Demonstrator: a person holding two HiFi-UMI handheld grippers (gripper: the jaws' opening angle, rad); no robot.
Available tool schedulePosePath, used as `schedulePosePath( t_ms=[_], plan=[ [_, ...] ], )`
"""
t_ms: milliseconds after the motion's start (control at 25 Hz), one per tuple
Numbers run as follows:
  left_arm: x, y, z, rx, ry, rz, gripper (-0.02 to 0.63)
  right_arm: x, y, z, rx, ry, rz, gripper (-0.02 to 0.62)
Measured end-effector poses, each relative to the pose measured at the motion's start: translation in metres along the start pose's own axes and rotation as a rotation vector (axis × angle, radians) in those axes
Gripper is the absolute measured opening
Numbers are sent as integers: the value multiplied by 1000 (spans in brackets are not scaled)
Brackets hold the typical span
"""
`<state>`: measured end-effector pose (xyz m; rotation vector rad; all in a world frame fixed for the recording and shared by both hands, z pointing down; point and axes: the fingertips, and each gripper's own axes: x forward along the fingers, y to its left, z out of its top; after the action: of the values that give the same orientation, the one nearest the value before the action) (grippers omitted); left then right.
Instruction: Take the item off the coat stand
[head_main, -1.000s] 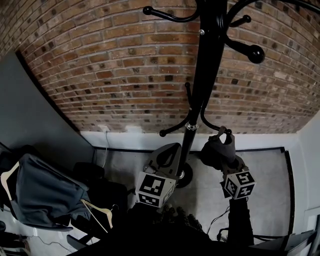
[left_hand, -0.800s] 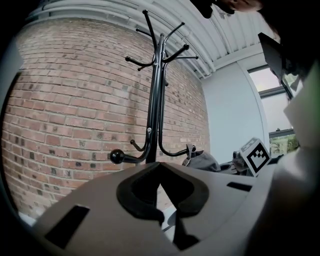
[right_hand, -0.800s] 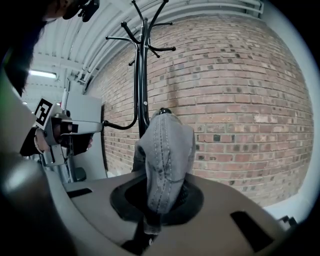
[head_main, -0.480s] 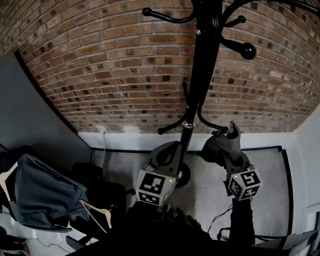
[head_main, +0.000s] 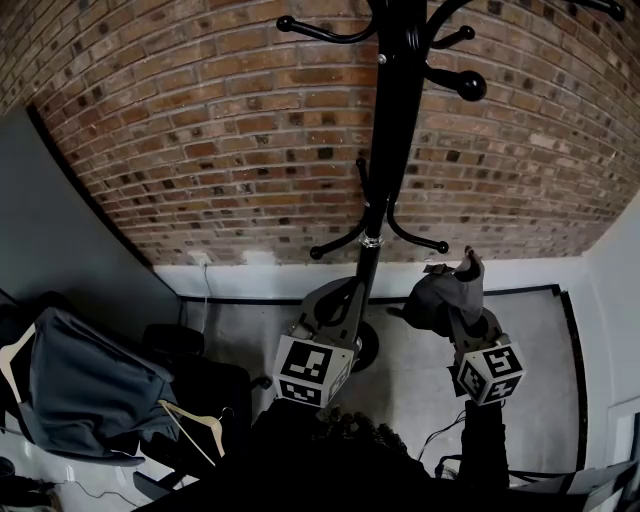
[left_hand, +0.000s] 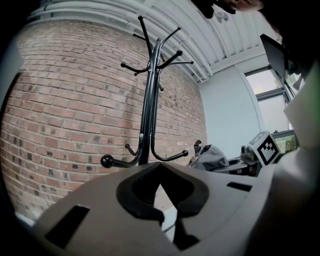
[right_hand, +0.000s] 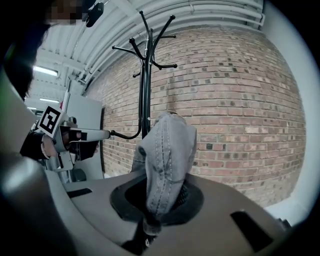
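Observation:
The black coat stand (head_main: 390, 120) rises in front of the brick wall. My right gripper (head_main: 462, 318) is shut on a grey cap (head_main: 438, 300), which hangs free just right of and below the knobbed tip of the low hook (head_main: 443, 246). In the right gripper view the cap (right_hand: 167, 160) stands up out of the closed jaws of my right gripper (right_hand: 160, 200), with the stand (right_hand: 146, 75) behind it. My left gripper (head_main: 340, 295) points level at the pole, shut and empty. In the left gripper view my left gripper (left_hand: 160, 167) shows jaw tips that meet, with the cap (left_hand: 210, 156) off to the right.
The stand's round base (head_main: 365, 352) sits on the grey floor by the white skirting. A dark jacket on wooden hangers (head_main: 80, 385) lies at the left beside a grey partition (head_main: 60, 230). A light wall (head_main: 620, 320) closes the right side.
My right gripper has risen and shifted right with the cap. The cap, hung on the low hook a second ago, is now off the hook's tip. The left gripper has stayed put.

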<state>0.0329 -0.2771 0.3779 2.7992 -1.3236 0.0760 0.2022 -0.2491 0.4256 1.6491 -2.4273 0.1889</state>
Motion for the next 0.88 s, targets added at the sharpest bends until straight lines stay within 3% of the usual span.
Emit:
schedulePosePath(
  t_ms=[880],
  plan=[
    [-2, -50, -12, 9, 18, -41, 8, -85, -22, -30, 50, 29, -105, 20]
  ],
)
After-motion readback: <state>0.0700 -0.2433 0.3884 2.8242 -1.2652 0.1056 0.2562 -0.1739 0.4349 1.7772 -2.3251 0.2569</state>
